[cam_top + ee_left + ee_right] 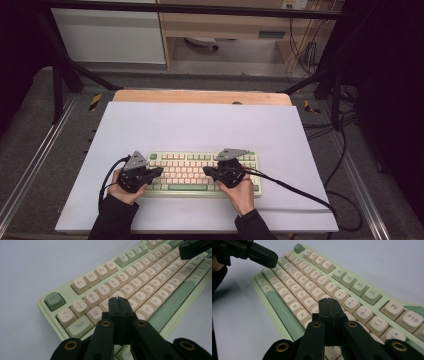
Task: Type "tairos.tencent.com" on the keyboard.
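The green keyboard with cream keys lies on the white sheet, toward its 6 o'clock edge in the high view. My left gripper has its jaws pressed flat together with nothing between them; its tip hangs over the keyboard's 9 o'clock end, above the W and E keys in the left gripper view. My right gripper also has its jaws fully together and empty. It points toward 9 o'clock over the right half of the keyboard, tip above the keys just below the 8 and 9 keys. The two tips face each other across the middle keys, apart.
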`<action>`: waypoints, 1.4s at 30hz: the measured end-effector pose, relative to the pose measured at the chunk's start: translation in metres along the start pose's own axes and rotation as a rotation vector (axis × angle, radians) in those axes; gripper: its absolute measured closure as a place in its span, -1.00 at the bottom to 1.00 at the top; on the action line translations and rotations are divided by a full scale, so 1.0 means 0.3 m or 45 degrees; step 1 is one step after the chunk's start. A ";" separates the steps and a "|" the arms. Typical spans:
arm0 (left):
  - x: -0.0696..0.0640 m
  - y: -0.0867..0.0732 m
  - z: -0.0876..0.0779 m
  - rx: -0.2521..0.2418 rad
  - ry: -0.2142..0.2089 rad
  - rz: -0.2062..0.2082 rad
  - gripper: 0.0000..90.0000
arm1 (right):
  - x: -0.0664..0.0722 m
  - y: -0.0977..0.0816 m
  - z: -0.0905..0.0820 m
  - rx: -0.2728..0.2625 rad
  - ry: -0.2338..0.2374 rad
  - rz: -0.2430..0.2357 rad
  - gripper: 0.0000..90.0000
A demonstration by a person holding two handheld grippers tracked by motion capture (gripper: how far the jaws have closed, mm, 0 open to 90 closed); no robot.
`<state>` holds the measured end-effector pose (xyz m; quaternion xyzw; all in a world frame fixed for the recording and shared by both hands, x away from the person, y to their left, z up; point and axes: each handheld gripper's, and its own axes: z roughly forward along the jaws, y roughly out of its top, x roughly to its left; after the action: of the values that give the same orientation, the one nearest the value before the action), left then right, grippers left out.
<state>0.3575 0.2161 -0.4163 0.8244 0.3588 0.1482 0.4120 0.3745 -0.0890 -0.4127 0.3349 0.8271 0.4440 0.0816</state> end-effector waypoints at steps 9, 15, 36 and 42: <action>0.001 0.000 -0.002 -0.002 0.002 0.000 1.00 | -0.009 -0.001 0.055 0.018 -0.017 0.005 1.00; 0.001 0.000 0.000 0.000 0.000 0.000 1.00 | -0.020 -0.001 0.077 0.020 -0.029 0.022 1.00; 0.001 0.000 -0.001 -0.001 0.000 0.001 1.00 | -0.019 -0.006 0.104 0.054 -0.028 0.011 1.00; 0.000 0.001 -0.002 -0.001 0.000 0.004 1.00 | -0.012 0.003 0.078 0.032 -0.014 0.006 1.00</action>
<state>0.3573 0.2163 -0.4158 0.8248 0.3572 0.1492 0.4122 0.3879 -0.0748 -0.4264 0.3402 0.8313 0.4321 0.0808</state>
